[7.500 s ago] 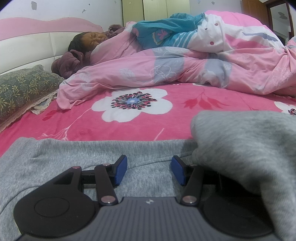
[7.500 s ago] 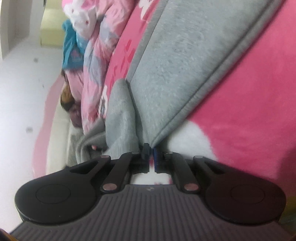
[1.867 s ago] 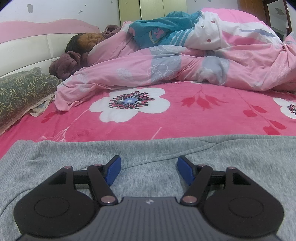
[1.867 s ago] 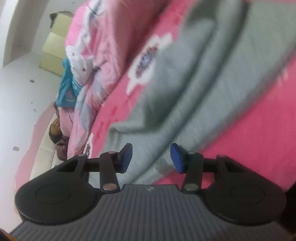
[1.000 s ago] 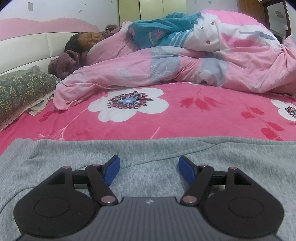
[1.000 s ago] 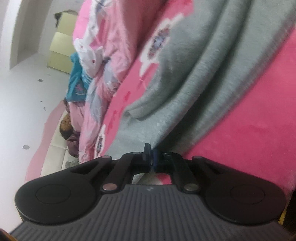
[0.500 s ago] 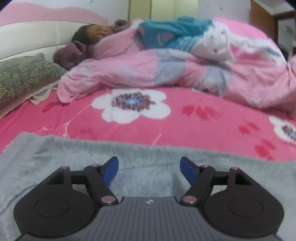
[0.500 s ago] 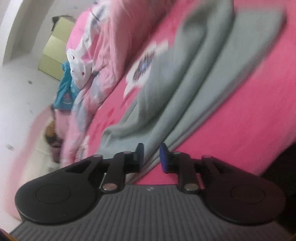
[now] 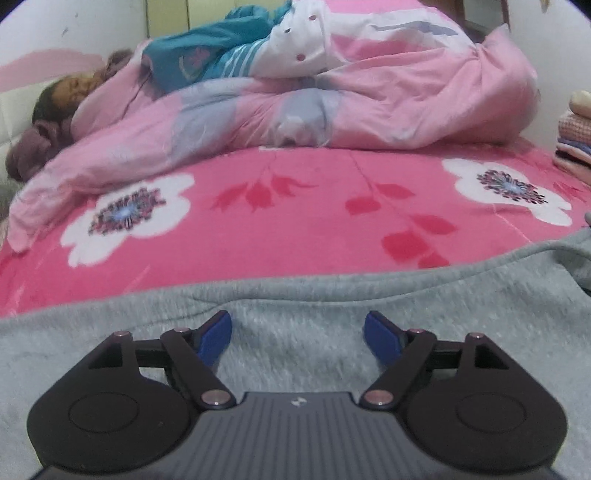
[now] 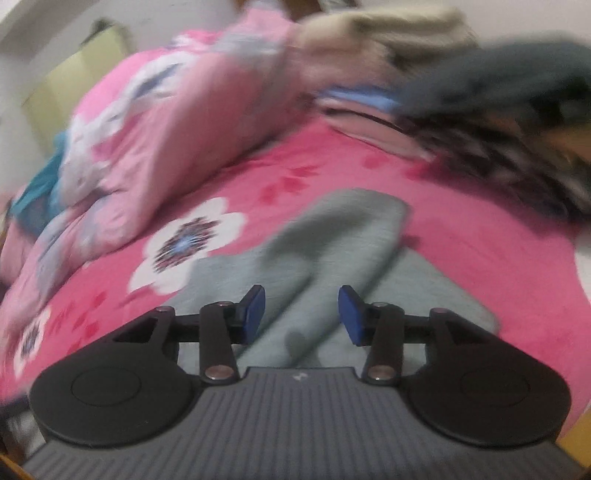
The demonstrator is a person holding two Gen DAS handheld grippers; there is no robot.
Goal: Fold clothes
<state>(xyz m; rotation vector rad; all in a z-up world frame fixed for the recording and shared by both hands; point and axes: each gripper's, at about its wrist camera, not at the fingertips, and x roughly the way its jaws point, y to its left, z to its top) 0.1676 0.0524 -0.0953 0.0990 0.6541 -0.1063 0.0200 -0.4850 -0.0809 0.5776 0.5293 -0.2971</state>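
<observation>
My left gripper [image 9: 297, 334] and right gripper [image 10: 302, 310] have just been opening, empty, above the grey garment [image 9: 295, 295]; a pink quilt [image 9: 369, 107] and, seemingly, stacked clothes [image 10: 498, 122] lie beyond.

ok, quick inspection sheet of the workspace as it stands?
Surface: pink floral bedspread.
Job's things: grey garment, lying partly folded on the bedspread.
Clutter: pink duvet with a person lying under it; stacked clothes at the far right.
Grippers: left gripper open over grey cloth; right gripper open, jaws have just been opening, nothing pinched.
Cables: nothing seen.
Surroundings: white wall, pale cupboard doors.
</observation>
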